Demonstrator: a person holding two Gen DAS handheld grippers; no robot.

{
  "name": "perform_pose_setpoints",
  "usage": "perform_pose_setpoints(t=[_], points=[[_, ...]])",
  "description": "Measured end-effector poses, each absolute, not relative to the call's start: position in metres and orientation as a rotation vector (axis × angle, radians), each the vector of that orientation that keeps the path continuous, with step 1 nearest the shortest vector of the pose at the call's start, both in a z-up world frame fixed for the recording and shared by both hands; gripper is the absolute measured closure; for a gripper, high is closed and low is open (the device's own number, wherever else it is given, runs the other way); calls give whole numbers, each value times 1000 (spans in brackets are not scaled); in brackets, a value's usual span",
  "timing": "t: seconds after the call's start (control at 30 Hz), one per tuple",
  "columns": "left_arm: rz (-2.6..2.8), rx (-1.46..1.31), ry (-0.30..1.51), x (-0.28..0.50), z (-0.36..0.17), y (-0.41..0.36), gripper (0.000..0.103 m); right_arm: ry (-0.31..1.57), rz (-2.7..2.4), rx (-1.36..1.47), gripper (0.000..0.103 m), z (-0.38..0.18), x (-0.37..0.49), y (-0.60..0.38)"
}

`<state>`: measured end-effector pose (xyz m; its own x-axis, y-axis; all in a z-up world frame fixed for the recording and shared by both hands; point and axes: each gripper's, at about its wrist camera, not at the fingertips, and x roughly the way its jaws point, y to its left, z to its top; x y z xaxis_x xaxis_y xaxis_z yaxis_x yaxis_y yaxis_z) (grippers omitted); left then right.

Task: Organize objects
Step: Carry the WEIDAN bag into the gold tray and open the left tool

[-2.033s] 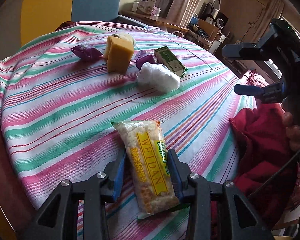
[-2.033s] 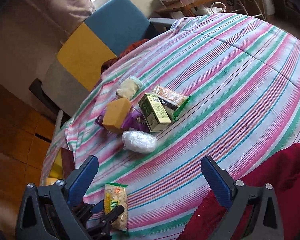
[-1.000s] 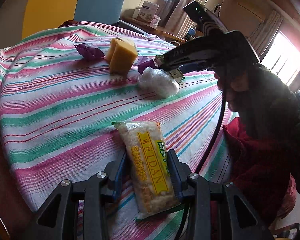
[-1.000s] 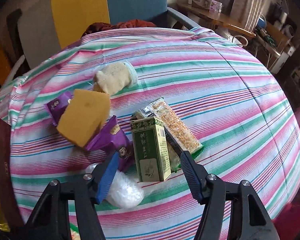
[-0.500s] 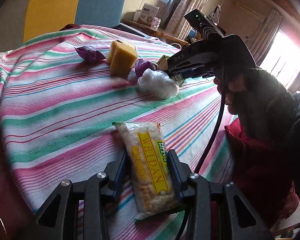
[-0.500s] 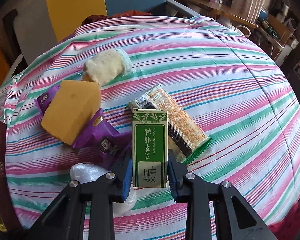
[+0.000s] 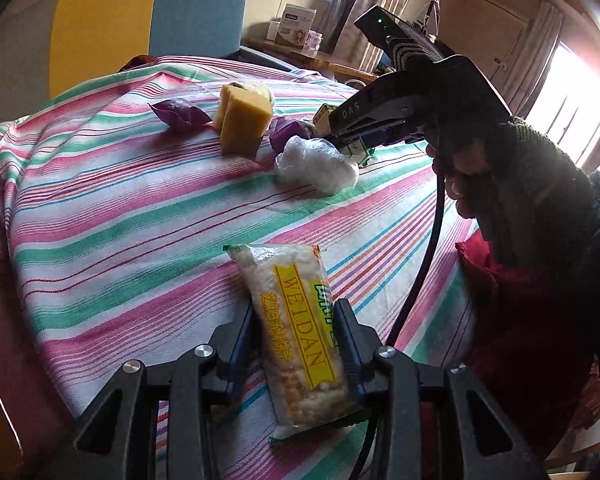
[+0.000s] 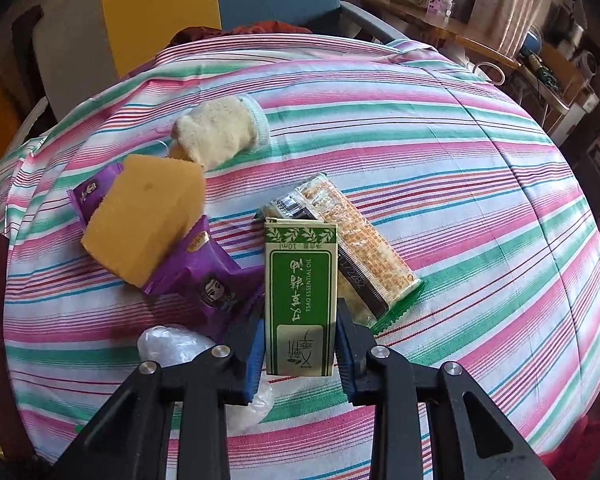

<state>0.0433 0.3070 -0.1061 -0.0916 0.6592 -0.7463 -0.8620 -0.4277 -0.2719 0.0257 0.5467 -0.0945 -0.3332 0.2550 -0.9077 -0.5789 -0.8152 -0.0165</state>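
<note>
Plastic bag (image 8: 172,344) partly behind jaws

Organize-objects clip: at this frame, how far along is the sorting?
Early. Nothing looks sorted yet. In hand: the left hand-held gripper clamps the WEIDAN snack pack; the right hand-held gripper clamps the green essential-oil box. Left: sponge, purple packets, glove, cracker pack, plastic bag.

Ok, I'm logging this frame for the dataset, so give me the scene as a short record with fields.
surface: table under a striped cloth
left gripper: shut on rice cracker packet
right gripper: shut on green essential oil box
beside the box: purple snack packet, orange sponge, cracker packet
farther back: cream glove
near right gripper: clear plastic bag
</note>
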Motion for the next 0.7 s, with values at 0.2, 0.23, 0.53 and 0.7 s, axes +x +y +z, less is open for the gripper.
perform_pose_setpoints(t=[0.2,0.23,0.53,0.7], points=[[1749,-1061,265,44,-93,296,67,419,2178,-1393,72,-94,25,546],[1748,-1057,263,45,-89,293,67,416,2179,-1392,72,-94,25,546],[1793,-1039,129,30,-36,247,74,405,2183,-1384,72,-94,25,545],[1874,-1004,66,13,-5,200,74,401,2187,-1378,72,-93,25,544]])
